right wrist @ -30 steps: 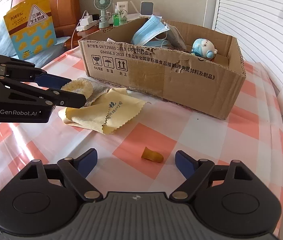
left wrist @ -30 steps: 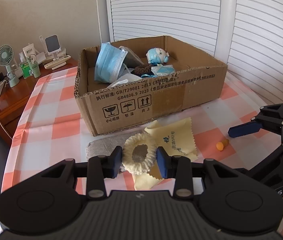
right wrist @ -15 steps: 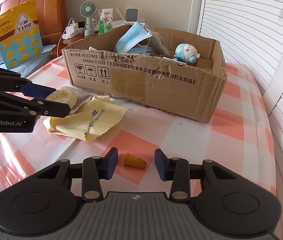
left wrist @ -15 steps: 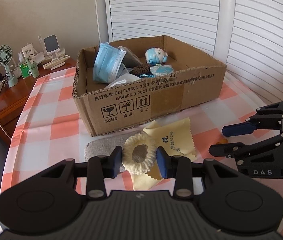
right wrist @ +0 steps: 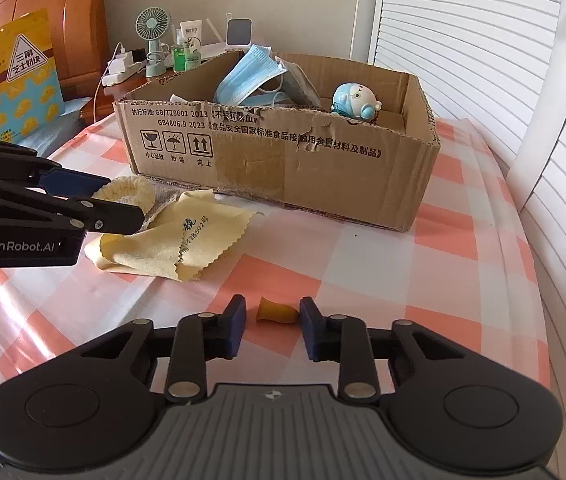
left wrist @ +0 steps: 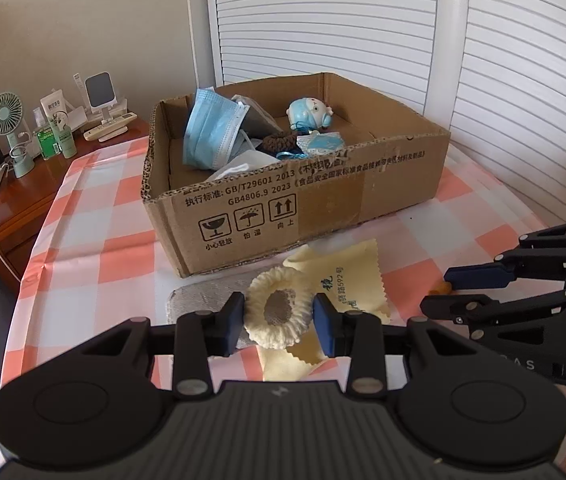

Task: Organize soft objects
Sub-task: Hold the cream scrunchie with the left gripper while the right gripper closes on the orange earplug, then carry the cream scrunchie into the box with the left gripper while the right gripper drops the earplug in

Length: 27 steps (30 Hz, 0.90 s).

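Note:
My left gripper is shut on a cream knitted ring, its pads pressing both sides, just above a grey cloth and a yellow cloth. Behind them stands the open cardboard box holding blue face masks and a small blue plush toy. In the right wrist view, a small orange foam plug lies on the checked tablecloth between the closing jaws of my right gripper. The right pad is at the plug, while a small gap shows on the left.
A wooden nightstand at the left carries a small fan, bottles and chargers. White louvred doors stand behind and right of the table. A yellow snack bag leans by the headboard. The table edge curves close on the right.
The right gripper's jaws went from wide apart to nearly together around the orange plug, and that gripper edged closer to it. The left gripper kept still, holding the ring.

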Tool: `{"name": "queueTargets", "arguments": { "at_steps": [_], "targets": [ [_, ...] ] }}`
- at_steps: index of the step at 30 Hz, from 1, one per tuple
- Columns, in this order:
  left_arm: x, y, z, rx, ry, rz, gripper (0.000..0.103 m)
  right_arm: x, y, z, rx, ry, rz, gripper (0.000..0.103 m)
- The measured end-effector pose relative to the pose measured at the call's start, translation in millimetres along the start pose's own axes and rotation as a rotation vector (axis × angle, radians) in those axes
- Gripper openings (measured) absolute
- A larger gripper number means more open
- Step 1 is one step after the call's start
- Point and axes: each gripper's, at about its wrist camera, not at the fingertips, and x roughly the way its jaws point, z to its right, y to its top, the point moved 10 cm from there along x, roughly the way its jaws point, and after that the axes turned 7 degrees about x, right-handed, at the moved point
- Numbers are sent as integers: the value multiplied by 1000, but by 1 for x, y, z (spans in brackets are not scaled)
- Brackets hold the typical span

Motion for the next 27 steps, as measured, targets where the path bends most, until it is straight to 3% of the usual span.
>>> {"name": "queueTargets", "arguments": {
  "at_steps": [11, 20, 27],
  "targets": [
    [-1, 0, -1, 0, -3, 2, 36, -2, 1, -3, -5, -16, 16, 26],
    [-16, 10, 4, 65, -65, 20, 36, -20, 10, -1, -31, -6, 31, 26],
    [-33, 20, 0, 86, -108, 36, 36, -42, 37, 6, -69, -23, 84, 26]
  ]
}}
